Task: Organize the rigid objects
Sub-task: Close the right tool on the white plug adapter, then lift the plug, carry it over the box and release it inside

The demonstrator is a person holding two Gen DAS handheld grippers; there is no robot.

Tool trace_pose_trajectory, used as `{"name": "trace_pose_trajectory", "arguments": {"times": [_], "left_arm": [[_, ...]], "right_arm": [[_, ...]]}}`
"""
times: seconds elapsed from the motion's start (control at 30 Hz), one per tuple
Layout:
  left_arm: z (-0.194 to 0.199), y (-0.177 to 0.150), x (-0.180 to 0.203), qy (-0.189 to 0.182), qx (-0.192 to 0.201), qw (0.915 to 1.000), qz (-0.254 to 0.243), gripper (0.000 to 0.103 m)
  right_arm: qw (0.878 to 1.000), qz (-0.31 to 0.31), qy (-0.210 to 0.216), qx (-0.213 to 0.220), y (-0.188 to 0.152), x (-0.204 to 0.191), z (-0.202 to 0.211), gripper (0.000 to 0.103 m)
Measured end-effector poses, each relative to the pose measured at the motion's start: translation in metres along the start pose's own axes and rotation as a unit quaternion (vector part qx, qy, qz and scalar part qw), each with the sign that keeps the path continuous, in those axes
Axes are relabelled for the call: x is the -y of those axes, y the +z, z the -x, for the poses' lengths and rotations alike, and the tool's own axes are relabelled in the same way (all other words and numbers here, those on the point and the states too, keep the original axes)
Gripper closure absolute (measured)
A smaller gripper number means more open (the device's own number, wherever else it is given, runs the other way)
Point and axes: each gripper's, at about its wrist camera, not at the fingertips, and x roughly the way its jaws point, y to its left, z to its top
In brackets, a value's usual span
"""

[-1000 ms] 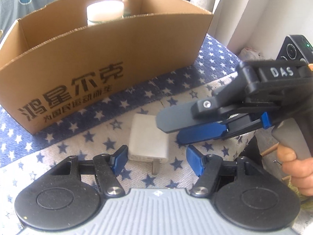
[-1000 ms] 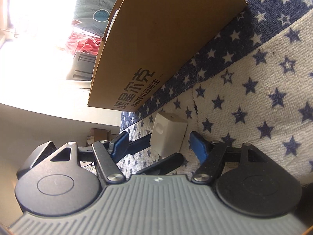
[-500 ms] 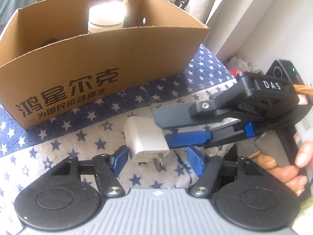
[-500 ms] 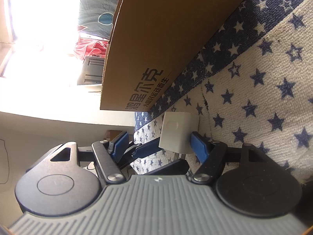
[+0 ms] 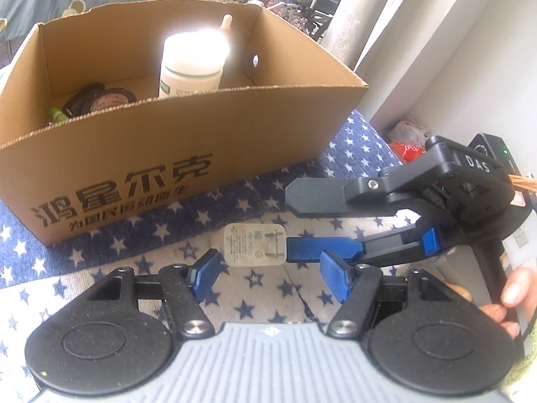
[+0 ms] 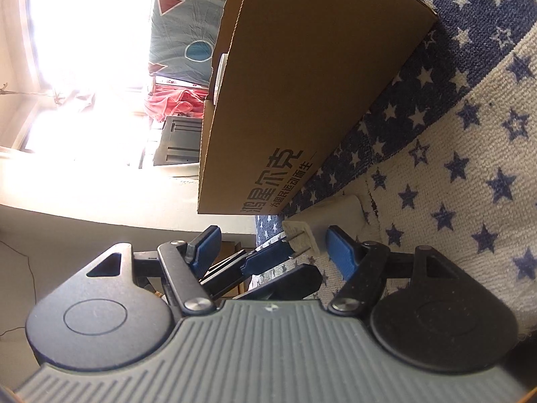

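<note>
A white charger plug [image 5: 255,244] stands on edge on the star cloth in front of the cardboard box [image 5: 167,154], its prong face turned to the left wrist camera. My right gripper [image 5: 319,225] reaches in from the right, and the tip of its lower blue finger touches the plug's side. In the right wrist view the plug [image 6: 335,215] sits between the right gripper's [image 6: 273,250] spread fingers, close to the right pad with a gap on the left. My left gripper [image 5: 270,275] hangs open just short of the plug, holding nothing.
The box holds a white bottle [image 5: 191,67], dark round items [image 5: 100,99] and a small green piece [image 5: 55,114]. A person's hand [image 5: 513,302] grips the right tool's handle. A red bag [image 5: 407,141] lies by the wall beyond the cloth's [image 5: 268,299] right edge.
The plug has tipped from lying flat to standing on edge, prongs toward the left camera, nudged by the right gripper's finger. The left gripper rose, so the box interior shows.
</note>
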Motion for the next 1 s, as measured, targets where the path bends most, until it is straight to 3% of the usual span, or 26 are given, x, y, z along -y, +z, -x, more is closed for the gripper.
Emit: {"name": "trace_pose_trajectory", "arguments": {"times": [0.23, 0.7, 1.0], "left_arm": [[-0.004, 0.005, 0.005, 0.015, 0.007, 0.9997, -0.019, 0.037], [-0.020, -0.005, 0.025, 0.089, 0.019, 0.9900, -0.108, 0.038], [-0.036, -0.004, 0.023, 0.105, 0.024, 0.9877, -0.113, 0.050]], "right_arm": [[1.000, 0.017, 0.000, 0.016, 0.007, -0.007, 0.000, 0.033], [0.995, 0.072, -0.057, 0.029, 0.004, -0.013, -0.001, 0.033], [0.979, 0.169, -0.113, 0.014, -0.008, -0.032, -0.015, 0.033]]}}
